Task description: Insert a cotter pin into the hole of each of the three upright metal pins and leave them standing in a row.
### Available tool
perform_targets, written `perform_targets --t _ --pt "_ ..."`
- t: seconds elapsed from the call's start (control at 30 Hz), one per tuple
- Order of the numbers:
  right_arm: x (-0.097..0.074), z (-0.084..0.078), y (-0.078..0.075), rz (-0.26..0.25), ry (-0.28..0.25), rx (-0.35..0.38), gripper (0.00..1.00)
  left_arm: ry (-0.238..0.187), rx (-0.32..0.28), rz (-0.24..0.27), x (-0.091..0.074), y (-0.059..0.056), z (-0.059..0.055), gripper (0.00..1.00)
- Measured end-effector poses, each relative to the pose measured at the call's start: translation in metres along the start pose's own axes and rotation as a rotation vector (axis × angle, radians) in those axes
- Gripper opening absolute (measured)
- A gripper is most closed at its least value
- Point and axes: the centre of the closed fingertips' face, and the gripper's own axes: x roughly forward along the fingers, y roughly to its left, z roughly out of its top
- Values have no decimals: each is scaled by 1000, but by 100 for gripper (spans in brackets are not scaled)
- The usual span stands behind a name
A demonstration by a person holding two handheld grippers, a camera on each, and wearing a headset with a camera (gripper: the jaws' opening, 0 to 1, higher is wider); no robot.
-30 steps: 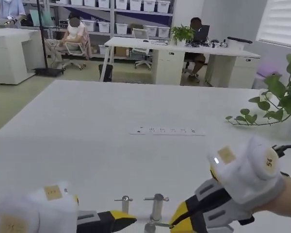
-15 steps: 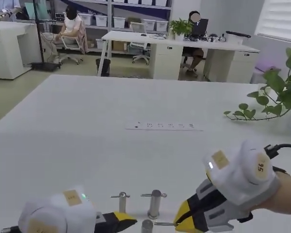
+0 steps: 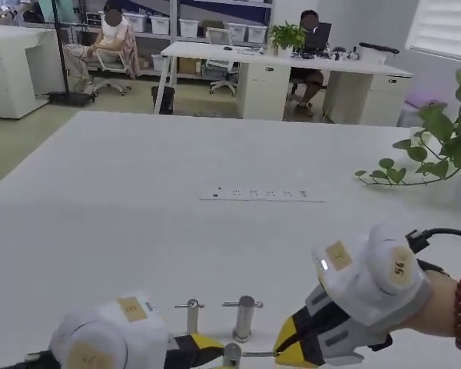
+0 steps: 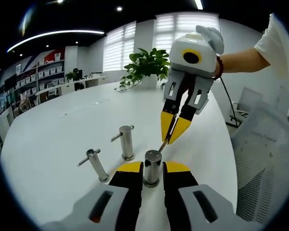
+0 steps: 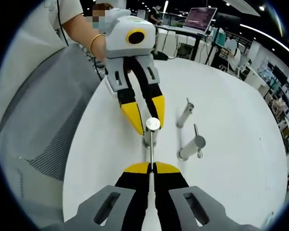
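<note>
Jaws of the left gripper (image 4: 152,167) are clamped on the near pin (image 4: 152,158), those of the right gripper (image 5: 151,167) on a cotter (image 5: 151,147) at its side; if misaligned, the cotter could be bent or dropped.

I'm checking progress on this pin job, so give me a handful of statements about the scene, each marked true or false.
1. In the head view, the left pin and the right pin each carry a cotter pin crosswise. True.
2. The left gripper has its fingers on either side of the nearest pin. True.
3. The right gripper is empty. False: it pinches a loose cotter pin, aimed at the nearest pin.
4. The nearest pin lies on its side. False: it stands upright on the table.
</note>
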Motion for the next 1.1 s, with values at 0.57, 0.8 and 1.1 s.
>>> perform_targets --t 0.57,0.8,1.1 --pt "3 1 -3 2 20 -18 3 -7 -29 -3 3 2 -3 12" --pt "2 1 -5 -5 47 -32 3 -12 -47 -6 4 2 -3 12" --pt "2 0 -7 -5 64 -46 3 -11 -53 -17 4 2 -3 12"
